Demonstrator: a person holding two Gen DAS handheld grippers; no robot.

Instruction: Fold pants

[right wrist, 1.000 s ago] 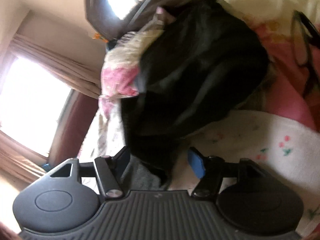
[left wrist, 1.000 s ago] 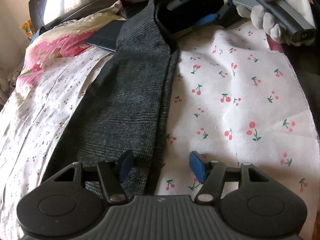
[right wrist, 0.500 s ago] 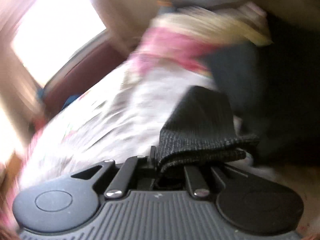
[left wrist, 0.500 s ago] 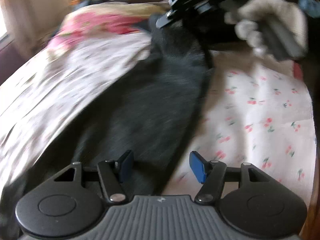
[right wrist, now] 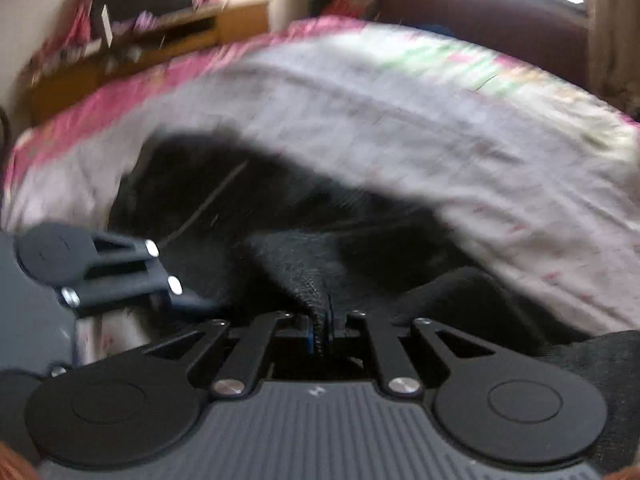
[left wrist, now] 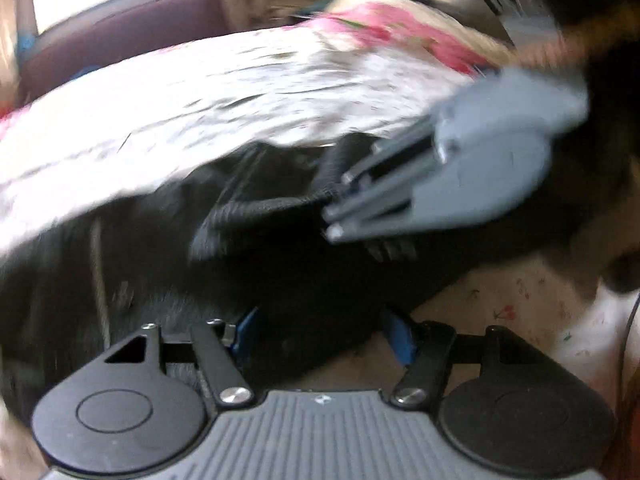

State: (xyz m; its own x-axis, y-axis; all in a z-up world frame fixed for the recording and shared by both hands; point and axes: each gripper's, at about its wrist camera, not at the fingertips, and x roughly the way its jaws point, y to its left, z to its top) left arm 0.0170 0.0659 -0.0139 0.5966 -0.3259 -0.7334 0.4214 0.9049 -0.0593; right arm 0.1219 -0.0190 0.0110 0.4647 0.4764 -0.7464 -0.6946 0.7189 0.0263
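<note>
— Changed since a second back?
— Moved: hem end of the dark pants [right wrist: 296, 268], off its flat lie along the bed and up into the right tongs [right wrist: 320, 334]. Clenched now on a bunched fold of knit cloth, where spread apart and empty before. Swung round too: both views, from the headboard end toward the window and a brown shelf unit [right wrist: 132, 56]. Heavy motion blur throughout.

— Left tongs?
— Left tongs [left wrist: 322, 334]: spread wide, blue pads either side of the pants' edge, nothing gripped. Low over the cloth, near the right tongs [left wrist: 340, 196], which cross the upper right of that view with a ribbed hem pinched at the tip.

— Location of the pants?
— Pants [left wrist: 168, 264]: mostly on the bed, dark mass across the cherry-print sheet [left wrist: 532, 304] and the pale floral bedspread [right wrist: 400, 128]. One end lifted and carried over the rest.

— Meaning for the task?
— Judged: first lengthwise fold under way, hem travelling toward the other end. Not yet laid down. Likely next: lowering the held end square onto the lower layer, left tongs free to pin or smooth. Risk: skewed edges, given the speed.
</note>
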